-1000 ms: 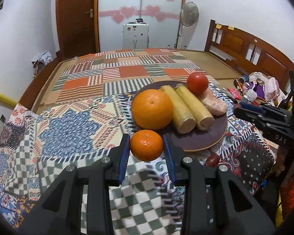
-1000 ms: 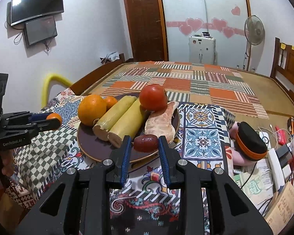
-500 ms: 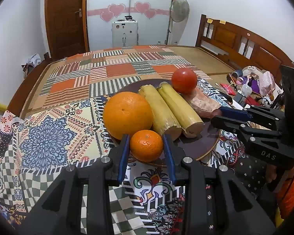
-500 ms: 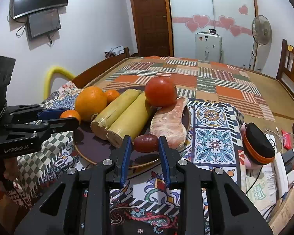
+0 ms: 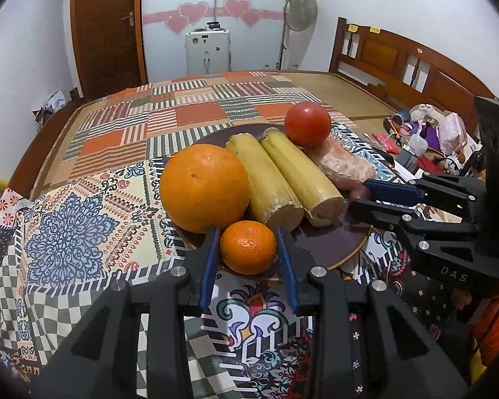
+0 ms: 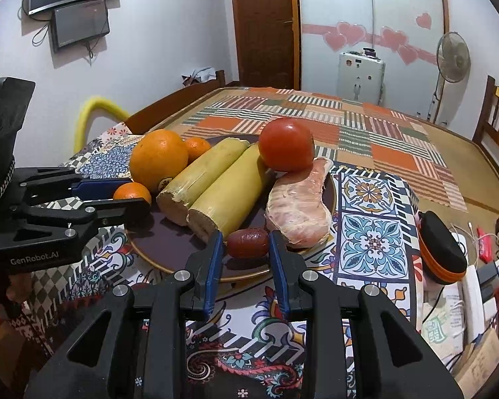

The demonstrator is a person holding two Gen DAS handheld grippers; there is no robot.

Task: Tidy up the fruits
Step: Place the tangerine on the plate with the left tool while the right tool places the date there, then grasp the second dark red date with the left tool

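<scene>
A dark round plate (image 5: pixel 336 242) (image 6: pixel 156 229) on the patterned cloth holds a large orange (image 5: pixel 204 188) (image 6: pixel 158 159), two sugarcane pieces (image 5: pixel 282 179) (image 6: pixel 213 183), a tomato (image 5: pixel 307 124) (image 6: pixel 286 144), a pink sweet potato (image 5: pixel 344 166) (image 6: pixel 299 206) and a small tangerine (image 6: pixel 198 148) behind the orange. My left gripper (image 5: pixel 249 249) (image 6: pixel 129 201) is shut on a tangerine (image 5: pixel 248 247) (image 6: pixel 132 193) over the plate's near-left rim. My right gripper (image 6: pixel 246 249) (image 5: pixel 357 198) is shut on a red date (image 6: pixel 248 243) over the plate's front edge.
The table carries a patchwork cloth (image 5: pixel 189 113). A black and orange case (image 6: pixel 442 252), a power strip and small clutter lie at the right edge. Wooden furniture (image 5: pixel 402 63), a fan (image 6: pixel 452 53) and a door (image 5: pixel 106 26) stand behind.
My left gripper has carried the tangerine from the cloth to over the plate's rim beside the large orange. My right gripper with the date has moved in over the plate's front edge.
</scene>
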